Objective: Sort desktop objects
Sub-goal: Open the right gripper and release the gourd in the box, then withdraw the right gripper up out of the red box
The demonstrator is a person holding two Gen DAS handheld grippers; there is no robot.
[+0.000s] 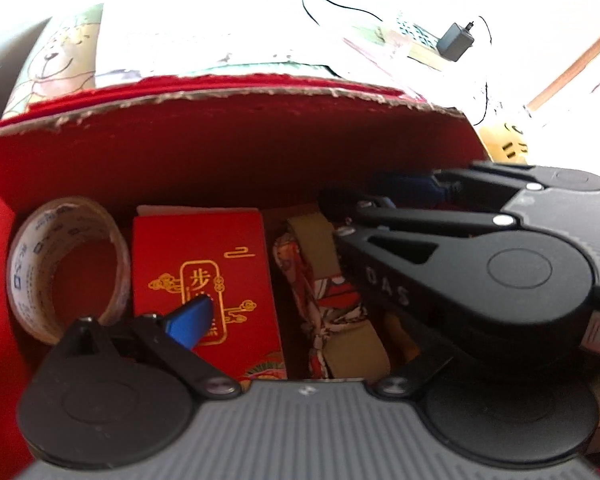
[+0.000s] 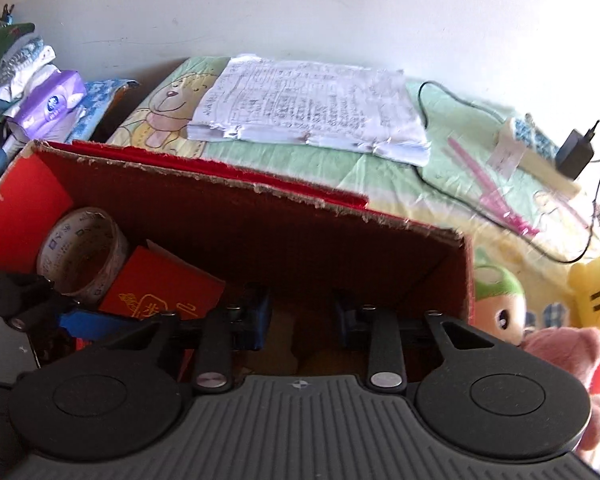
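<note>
Red cardboard box [image 2: 260, 216] with a ragged top edge is the thing to orient by here, and both grippers are dipped down inside it. Against the box's left wall sits a roll of clear tape [image 1: 66, 264] standing on its side, and just beside that, toward the middle, a red envelope [image 1: 204, 280] with gold characters lies flat on the box floor. Next over is a patterned fabric strap [image 1: 332, 300] with an olive band, bunched up lengthways.

Left gripper [image 1: 284, 312] hangs over the envelope and strap, one blue finger pad [image 1: 190, 320] showing over the envelope; its other finger is hidden behind the right gripper, so I can't tell how the jaws stand. Right gripper [image 2: 302, 316] is low near the box's right wall, blue pads spread apart with nothing between them, so released.

Behind the box, on a green bear-print cloth [image 2: 380, 176], there's a stack of handwritten papers [image 2: 312, 112]. Further right of the box: a black charger [image 2: 576, 152] with its cord, and plush toys [image 2: 500, 304] right up against the outside of the box's right wall
</note>
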